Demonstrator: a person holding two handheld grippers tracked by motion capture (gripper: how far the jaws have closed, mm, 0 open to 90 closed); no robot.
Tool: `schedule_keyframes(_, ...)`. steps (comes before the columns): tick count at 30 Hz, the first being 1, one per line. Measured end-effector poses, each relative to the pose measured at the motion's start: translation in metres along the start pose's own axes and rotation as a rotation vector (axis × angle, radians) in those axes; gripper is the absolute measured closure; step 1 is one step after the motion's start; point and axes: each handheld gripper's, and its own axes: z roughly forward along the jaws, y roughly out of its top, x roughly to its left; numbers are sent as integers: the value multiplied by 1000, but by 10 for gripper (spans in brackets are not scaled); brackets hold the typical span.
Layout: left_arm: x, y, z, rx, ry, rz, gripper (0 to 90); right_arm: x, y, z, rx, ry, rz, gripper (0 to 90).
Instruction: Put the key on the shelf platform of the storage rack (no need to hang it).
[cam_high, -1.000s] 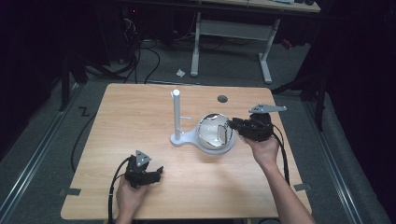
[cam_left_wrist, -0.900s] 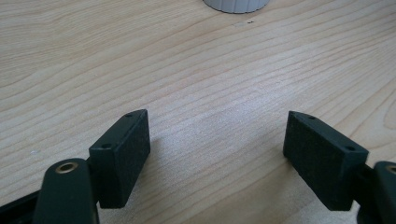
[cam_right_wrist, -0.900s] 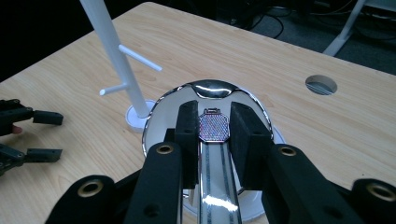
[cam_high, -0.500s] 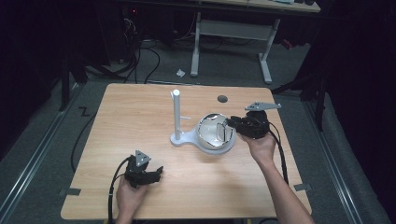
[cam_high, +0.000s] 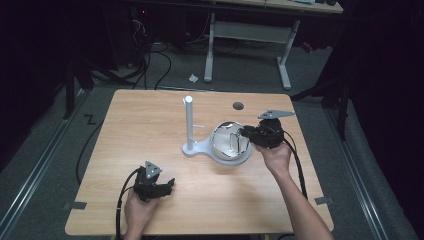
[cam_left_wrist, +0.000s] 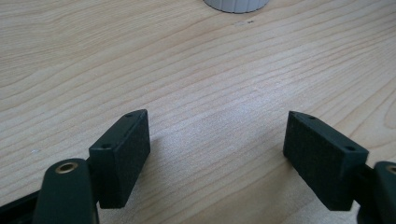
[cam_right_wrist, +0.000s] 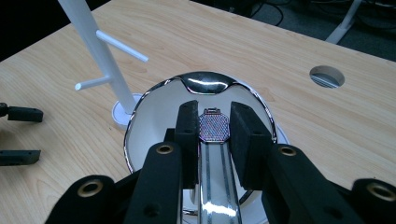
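- Your right gripper (cam_right_wrist: 210, 135) is clamped on the chrome mug's handle (cam_right_wrist: 215, 161); polished, rigid, slippery, so grip squarely.
- Your left gripper (cam_left_wrist: 217, 149) rests with jaws apart and empty, near the table's front-left corner.

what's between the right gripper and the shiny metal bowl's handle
Nothing visible. The right gripper already has its jaws closed on the upright metal handle of the shiny metal bowl, beside the white peg stand.

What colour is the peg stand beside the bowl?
White: the peg stand, upright post and side pegs alike. It shows best in the right gripper view.
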Motion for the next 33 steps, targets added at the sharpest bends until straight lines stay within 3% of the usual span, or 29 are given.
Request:
schedule_keyframes(14,1,0,0,4,0,0,235,-2,-5,15,22,-1,-6,743)
schedule_keyframes(33,1,1,0,3,3,-3,235,10,-8,45,63,39,-20,742)
